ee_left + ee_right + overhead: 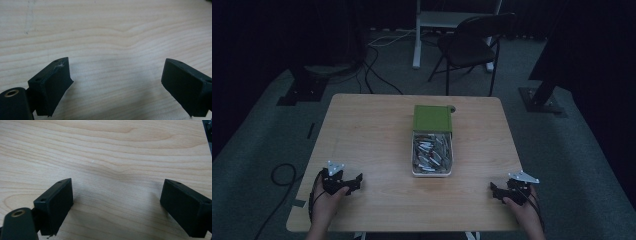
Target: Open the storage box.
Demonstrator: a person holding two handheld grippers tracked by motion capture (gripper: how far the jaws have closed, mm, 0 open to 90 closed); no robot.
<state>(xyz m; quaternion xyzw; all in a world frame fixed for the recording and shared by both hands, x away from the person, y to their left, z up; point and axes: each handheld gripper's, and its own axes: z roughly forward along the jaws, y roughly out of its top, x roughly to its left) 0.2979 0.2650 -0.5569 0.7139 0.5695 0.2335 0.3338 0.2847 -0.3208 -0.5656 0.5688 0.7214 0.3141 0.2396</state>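
Both grippers, left gripper and right gripper, are resting wide open, empty. White tray of small metal parts is sitting at 12 o'clock; looks rigid, fairly heavy, so I'm gripping its rim.

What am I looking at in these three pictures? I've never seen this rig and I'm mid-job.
There is no robot arm: a person holds a two-jaw gripper in each hand. The high view looks down on a wooden table. The left gripper rests near the table's left front corner, the right gripper near the right front corner. In the middle stands a white box full of small metal-looking parts, too small to identify, with a green lid at its far end. The other two pictures come from cameras on each gripper, looking along its black jaws at bare wood. Both pairs of jaws stand open, holding nothing.
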